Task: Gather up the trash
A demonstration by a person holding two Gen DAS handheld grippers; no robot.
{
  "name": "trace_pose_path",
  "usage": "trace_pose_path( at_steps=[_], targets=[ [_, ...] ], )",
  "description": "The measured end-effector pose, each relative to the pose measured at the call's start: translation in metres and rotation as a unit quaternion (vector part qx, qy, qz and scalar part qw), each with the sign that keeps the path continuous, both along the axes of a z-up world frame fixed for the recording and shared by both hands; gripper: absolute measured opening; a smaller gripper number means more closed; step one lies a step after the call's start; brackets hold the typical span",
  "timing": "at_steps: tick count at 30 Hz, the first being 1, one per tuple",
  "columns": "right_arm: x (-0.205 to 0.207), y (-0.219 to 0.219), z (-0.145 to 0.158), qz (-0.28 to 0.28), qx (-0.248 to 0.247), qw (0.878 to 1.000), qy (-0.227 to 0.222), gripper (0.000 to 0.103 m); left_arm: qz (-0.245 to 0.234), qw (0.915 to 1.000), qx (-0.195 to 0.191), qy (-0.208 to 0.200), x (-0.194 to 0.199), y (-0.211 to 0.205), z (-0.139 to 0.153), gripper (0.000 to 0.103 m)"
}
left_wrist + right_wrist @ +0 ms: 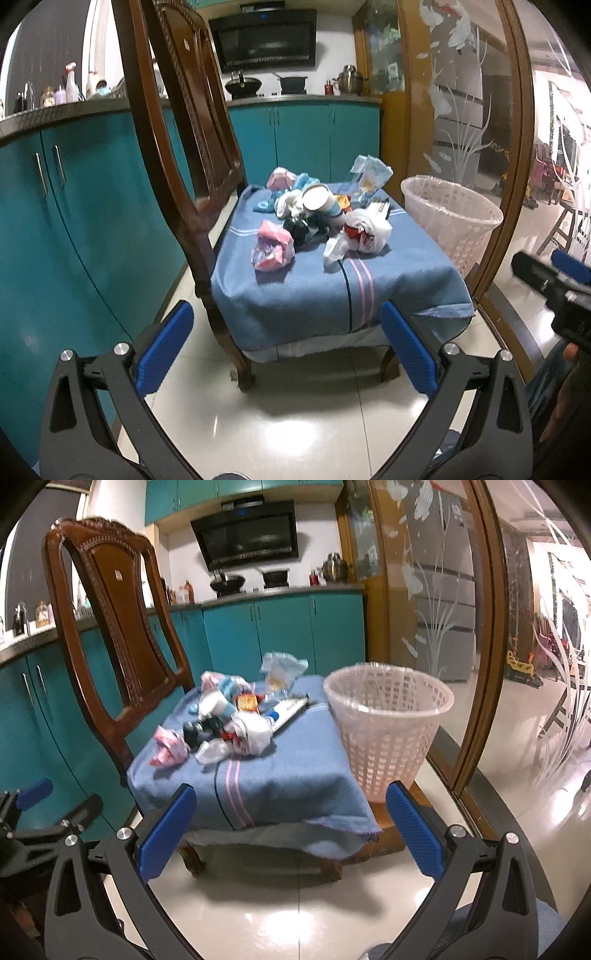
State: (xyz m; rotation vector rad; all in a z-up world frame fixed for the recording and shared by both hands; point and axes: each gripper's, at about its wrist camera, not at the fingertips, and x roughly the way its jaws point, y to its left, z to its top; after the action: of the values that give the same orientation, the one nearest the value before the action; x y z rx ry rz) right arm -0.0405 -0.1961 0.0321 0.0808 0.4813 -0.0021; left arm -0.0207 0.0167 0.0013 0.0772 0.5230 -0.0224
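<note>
A pile of trash lies on a blue cloth [332,280] [280,775] over a wooden chair seat: a pink crumpled wrapper [271,245] [168,747], a white plastic bag [365,230] [251,733], a paper cup [319,201], dark wrappers [304,225] [201,731], clear packets [369,177] [282,666] and a white tube [290,710]. A pale lined waste basket [448,218] [388,731] stands to the right of the pile. My left gripper [286,347] is open and empty, short of the chair's front. My right gripper [291,830] is open and empty, also short of it.
The chair's tall wooden back [177,129] [122,627] rises at the left. Teal kitchen cabinets [74,221] [280,635] run behind and left. A wood-framed glass partition [476,129] [443,609] stands at the right. The floor [295,417] is glossy tile. The right gripper also shows at the right edge of the left wrist view [554,284].
</note>
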Motion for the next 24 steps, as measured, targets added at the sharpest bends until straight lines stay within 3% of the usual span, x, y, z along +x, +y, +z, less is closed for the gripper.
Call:
trace_pose_path(
  at_steps=[5, 12, 19, 24],
  targets=[
    [-0.005, 0.009, 0.008, -0.002, -0.013, 1.000, -0.005, 0.100, -0.044, 0.9989, -0.017, -0.006, 0.000, 0.002, -0.004, 0.100],
    [-0.025, 0.019, 0.030, 0.005, -0.049, 0.997, -0.065, 0.100, -0.041, 0.9977, -0.052, -0.013, -0.001, 0.011, -0.004, 0.100],
    [-0.025, 0.035, 0.030, 0.021, -0.062, 0.997, -0.041, 0.100, -0.011, 0.9977, -0.046, -0.048, -0.011, 0.023, 0.002, 0.100],
    [-0.028, 0.046, 0.040, 0.051, -0.052, 0.997, -0.036, 0.100, -0.009, 0.9965, -0.083, -0.007, -0.005, 0.036, -0.002, 0.100]
  ],
)
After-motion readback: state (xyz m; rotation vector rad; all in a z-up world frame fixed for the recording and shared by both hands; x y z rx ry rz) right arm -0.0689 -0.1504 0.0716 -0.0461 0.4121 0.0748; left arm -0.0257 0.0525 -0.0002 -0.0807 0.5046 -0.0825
